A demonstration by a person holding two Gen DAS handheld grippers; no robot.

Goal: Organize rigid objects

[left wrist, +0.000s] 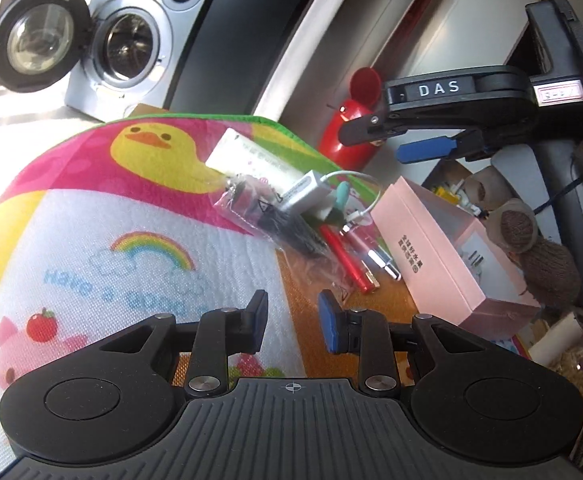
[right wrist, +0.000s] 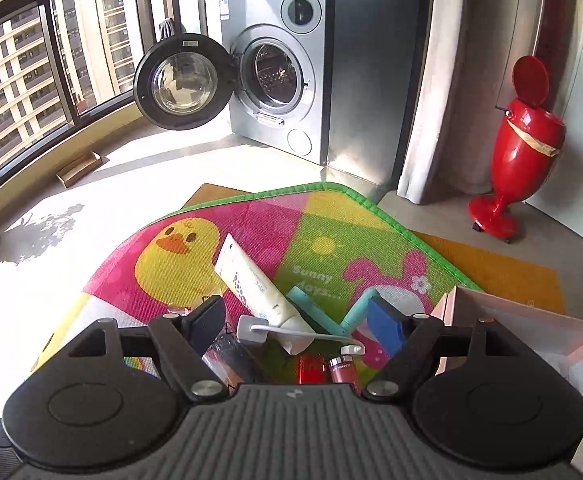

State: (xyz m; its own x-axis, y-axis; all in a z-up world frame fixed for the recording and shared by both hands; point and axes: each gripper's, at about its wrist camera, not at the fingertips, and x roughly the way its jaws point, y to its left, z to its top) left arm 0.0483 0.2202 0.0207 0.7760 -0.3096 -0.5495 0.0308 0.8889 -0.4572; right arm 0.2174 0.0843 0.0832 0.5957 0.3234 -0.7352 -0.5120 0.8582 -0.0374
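Lying loose on a fleecy cartoon mat (right wrist: pixel 195 240) is an unsorted pile: a soft white tube (right wrist: pixel 257 292), a glossy red pen (left wrist: pixel 345 258), a white adapter (left wrist: pixel 305 192), a crinkly plastic bag (left wrist: pixel 251 208). A pink cardboard box (left wrist: pixel 443 256) is seen just beside it. Both the left tongs (left wrist: pixel 293 320) and right tongs (right wrist: pixel 297 320) are held open, empty. Sorting seems barely started.

Your right gripper (right wrist: pixel 297 326) spread wide, nothing gripped, above pile on play mat (right wrist: pixel 331 216): white tube (right wrist: pixel 251 284), white adapter (right wrist: pixel 250 330), teal piece (right wrist: pixel 323 308), red lipstick (right wrist: pixel 311 368). Pink box (right wrist: pixel 531 320) at your right.
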